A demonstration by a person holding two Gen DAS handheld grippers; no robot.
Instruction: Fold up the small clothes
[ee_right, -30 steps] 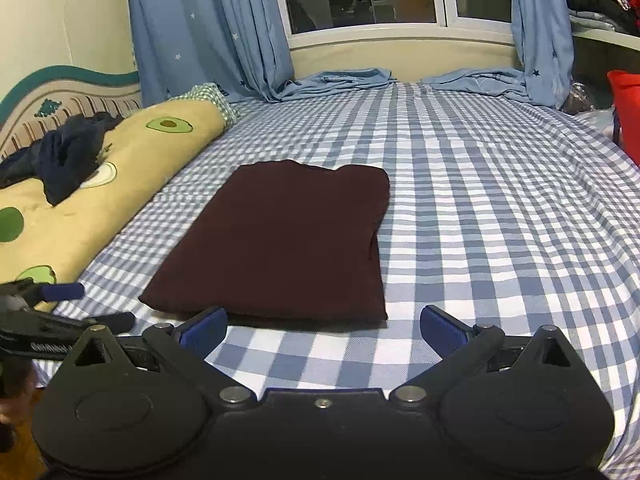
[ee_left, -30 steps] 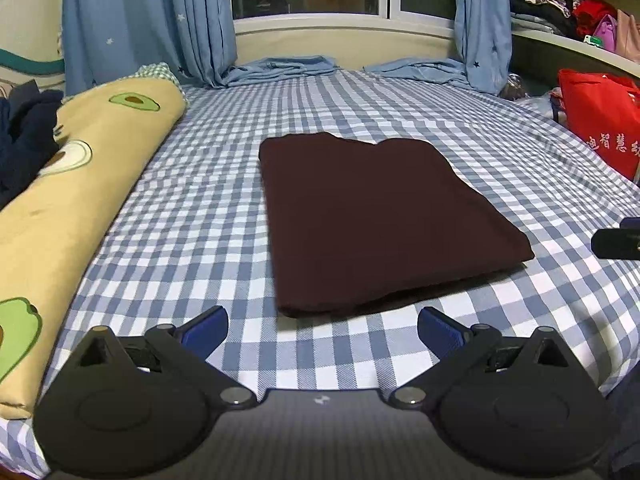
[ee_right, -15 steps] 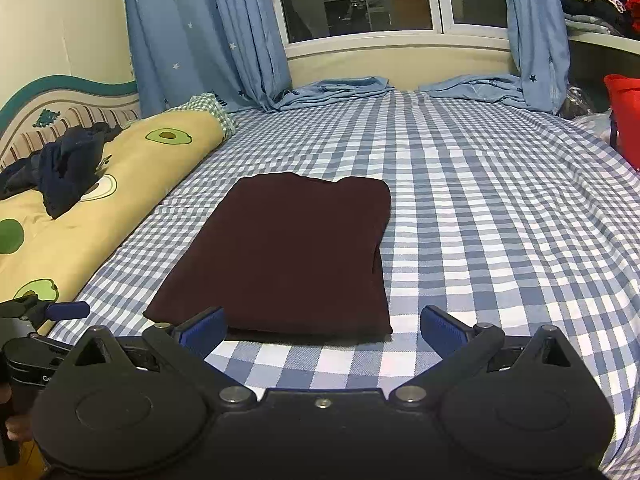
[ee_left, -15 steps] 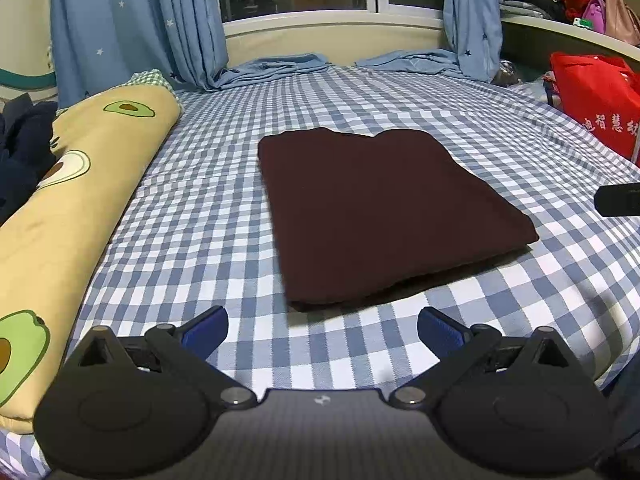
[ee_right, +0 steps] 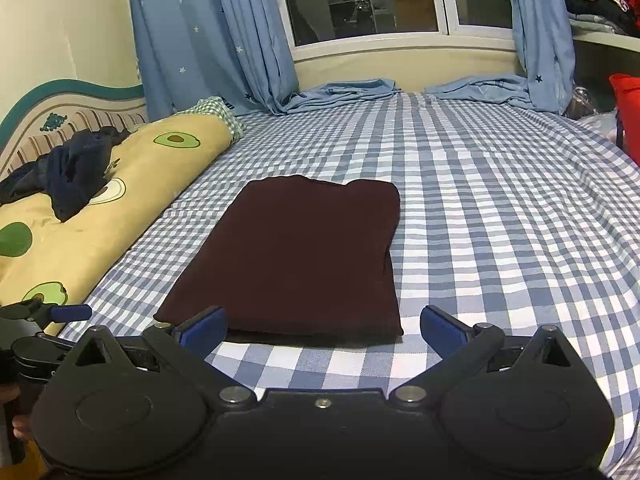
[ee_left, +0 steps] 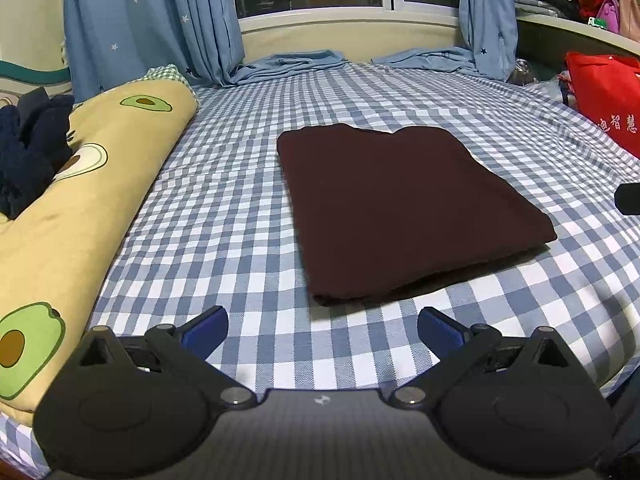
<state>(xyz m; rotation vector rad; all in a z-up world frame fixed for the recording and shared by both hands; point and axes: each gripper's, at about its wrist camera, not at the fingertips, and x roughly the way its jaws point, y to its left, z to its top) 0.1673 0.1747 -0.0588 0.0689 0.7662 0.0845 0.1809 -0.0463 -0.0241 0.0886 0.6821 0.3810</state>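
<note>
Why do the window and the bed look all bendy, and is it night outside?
Both wrist views use fisheye lenses, so the window frame and checked sheet curve near the edges. The window glass is dark in both, mirroring indoor lights. In the right wrist view, the folded maroon garment casts a shadow along its near edge.

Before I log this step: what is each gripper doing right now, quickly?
Left gripper: open, holding nothing.
Right gripper: open, holding nothing; the dark red garment lies folded just ahead of it.

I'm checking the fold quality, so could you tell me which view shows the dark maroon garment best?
The left wrist view: the dark maroon garment lies whole and unobstructed on the checked bedsheet. In the right wrist view the garment's near-left corner is hidden behind a blue fingertip of the tongs.
</note>
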